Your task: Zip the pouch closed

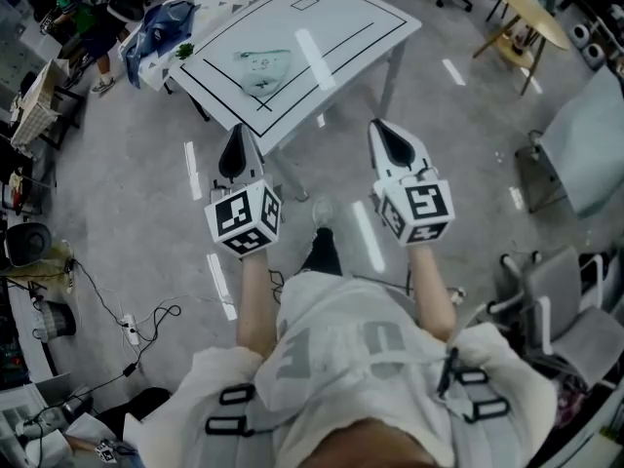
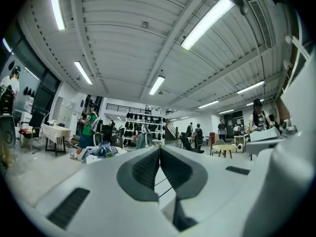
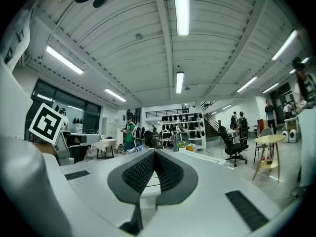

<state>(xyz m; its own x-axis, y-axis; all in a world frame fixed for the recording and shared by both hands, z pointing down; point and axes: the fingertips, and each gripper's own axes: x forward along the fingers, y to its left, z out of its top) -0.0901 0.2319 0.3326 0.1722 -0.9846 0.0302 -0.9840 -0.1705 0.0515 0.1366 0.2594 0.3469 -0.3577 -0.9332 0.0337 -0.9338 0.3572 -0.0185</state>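
Observation:
A pale, light-green pouch (image 1: 263, 71) lies flat on the white table (image 1: 351, 18) marked with black lines, well ahead of both grippers. My left gripper (image 1: 237, 130) hangs over the floor short of the table's near corner, shut with nothing in it. My right gripper (image 1: 379, 127) is beside it at about the same distance, also shut and empty. In the left gripper view the jaws (image 2: 159, 148) meet at their tips, pointing level across the room. The right gripper view shows its jaws (image 3: 153, 152) pressed together in the same way. Neither gripper view shows the pouch.
A heap of blue and white cloth (image 1: 161, 27) sits off the table's left end. A round wooden table (image 1: 531, 13) and a grey chair (image 1: 585, 139) stand to the right. Cables and a power strip (image 1: 132, 331) lie on the floor at left. People stand in the distance.

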